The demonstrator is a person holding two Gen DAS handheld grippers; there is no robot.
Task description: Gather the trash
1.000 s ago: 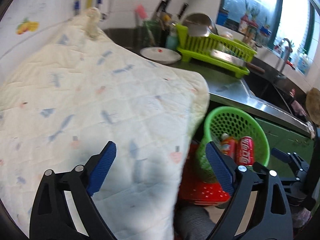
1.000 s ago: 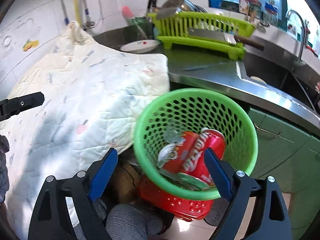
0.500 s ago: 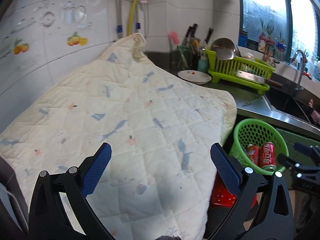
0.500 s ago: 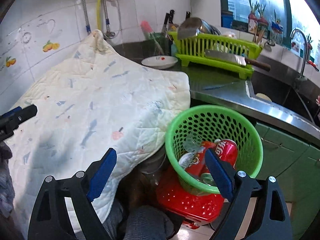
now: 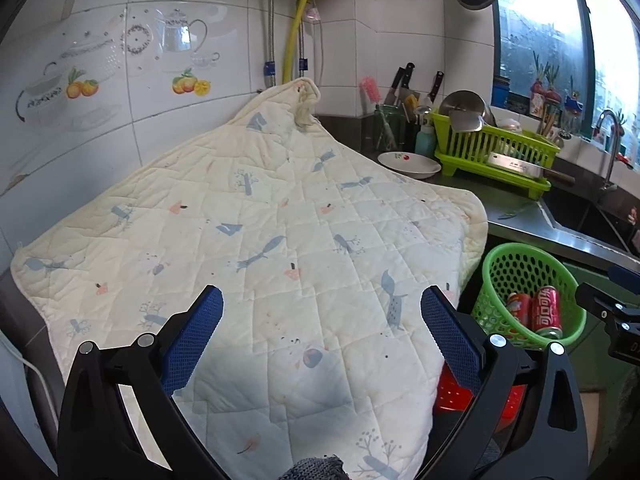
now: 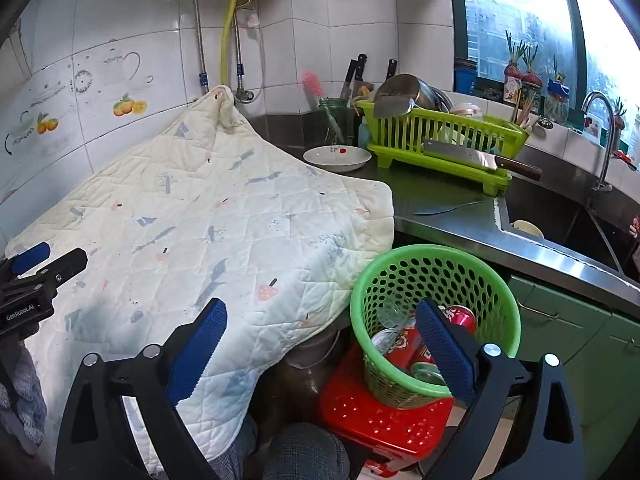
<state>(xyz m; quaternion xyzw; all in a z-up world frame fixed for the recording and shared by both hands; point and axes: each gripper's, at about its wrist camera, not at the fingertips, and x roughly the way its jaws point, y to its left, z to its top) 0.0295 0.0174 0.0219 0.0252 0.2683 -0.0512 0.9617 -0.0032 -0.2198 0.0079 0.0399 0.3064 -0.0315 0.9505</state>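
A green mesh basket (image 6: pixel 400 276) stands on a red stool (image 6: pixel 360 412) below the counter edge; it also shows in the left wrist view (image 5: pixel 520 264). Red soda cans (image 6: pixel 460 316) and other trash lie inside it, seen also in the left wrist view (image 5: pixel 546 312). My left gripper (image 5: pixel 320 320) is open and empty above a cream quilted cloth (image 5: pixel 280 240). My right gripper (image 6: pixel 320 332) is open and empty, held back from the cloth's corner and the basket.
The cloth (image 6: pixel 200 220) covers the left counter. A white dish (image 6: pixel 336 157), a lime dish rack (image 6: pixel 440 140) with a cleaver (image 6: pixel 472 158), a knife jar (image 6: pixel 334 120) and a sink (image 6: pixel 560 220) with faucet lie beyond. Green cabinets (image 6: pixel 560 328) stand at right.
Both grippers have pulled back and up, away from the basket and cloth. The basket looks smaller and more wall shows. Both stay open.
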